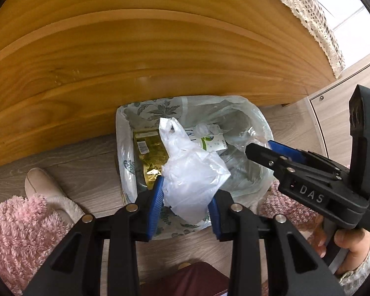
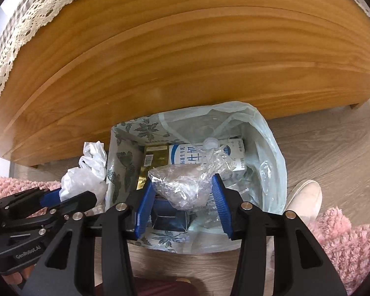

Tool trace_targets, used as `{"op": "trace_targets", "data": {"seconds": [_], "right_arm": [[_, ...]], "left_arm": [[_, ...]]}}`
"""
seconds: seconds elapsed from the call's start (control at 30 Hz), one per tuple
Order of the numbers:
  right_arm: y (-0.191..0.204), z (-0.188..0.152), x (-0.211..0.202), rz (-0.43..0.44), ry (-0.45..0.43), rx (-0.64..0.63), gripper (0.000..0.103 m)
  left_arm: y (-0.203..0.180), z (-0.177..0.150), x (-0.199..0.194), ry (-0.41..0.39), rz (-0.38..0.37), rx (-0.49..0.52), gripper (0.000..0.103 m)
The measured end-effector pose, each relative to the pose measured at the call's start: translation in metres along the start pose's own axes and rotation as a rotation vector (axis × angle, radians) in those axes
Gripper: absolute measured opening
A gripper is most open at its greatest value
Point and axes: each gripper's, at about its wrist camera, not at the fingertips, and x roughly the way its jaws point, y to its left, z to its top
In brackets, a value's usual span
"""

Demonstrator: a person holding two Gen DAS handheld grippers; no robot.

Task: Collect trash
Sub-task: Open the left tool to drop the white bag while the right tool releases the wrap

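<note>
A floral bin [image 1: 148, 108] with a pale plastic liner [image 1: 249, 180] stands on the wood floor below both grippers. In it lie a gold packet [image 1: 148, 153] and a blue-and-white milk carton [image 2: 199, 153]. My left gripper [image 1: 187, 192] is shut on a crumpled white plastic bag [image 1: 192, 172], over the bin's near left side. From the right wrist view, that left gripper [image 2: 71, 194] and its white bag [image 2: 86, 180] hang just outside the bin's left wall [image 2: 140, 130]. My right gripper [image 2: 182, 185] is shut on a wad of clear plastic wrap [image 2: 182, 187] above the bin's middle. It enters the left wrist view as the right gripper [image 1: 261, 146].
A wide wooden furniture panel [image 1: 135, 61] rises right behind the bin, with a lace cloth [image 1: 308, 17] on top. White slippers [image 1: 44, 190] [image 2: 305, 197] and pink fluffy fabric [image 1: 12, 222] flank the bin. A hand [image 1: 347, 244] grips the right handle. A dark red object [image 1: 185, 281] lies near me.
</note>
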Motion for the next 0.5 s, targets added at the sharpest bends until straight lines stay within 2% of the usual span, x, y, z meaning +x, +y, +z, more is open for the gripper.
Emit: {"op": "trace_targets", "data": {"seconds": [0.17, 0.23, 0.3, 0.37, 0.43, 0.5], "right_arm": [[-0.004, 0.001, 0.003, 0.059, 0.009, 0.042, 0.051], [-0.006, 0.002, 0.001, 0.066, 0.003, 0.058, 0.061], [-0.009, 0.003, -0.004, 0.072, -0.014, 0.073, 0.066], [-0.011, 0.004, -0.009, 0.069, -0.031, 0.083, 0.075], [-0.012, 0.005, -0.011, 0.067, -0.041, 0.086, 0.081], [-0.012, 0.005, -0.012, 0.062, -0.048, 0.084, 0.086]], "left_arm": [[0.0, 0.001, -0.001, 0.0, -0.016, 0.02, 0.035], [0.001, 0.001, -0.002, -0.003, -0.02, 0.021, 0.045], [-0.001, 0.001, -0.004, -0.009, -0.022, 0.018, 0.061], [-0.001, 0.002, -0.006, -0.016, -0.032, 0.011, 0.066], [-0.002, 0.002, -0.006, -0.014, -0.016, 0.008, 0.082], [-0.003, 0.002, -0.006, -0.019, 0.004, 0.009, 0.09]]}}
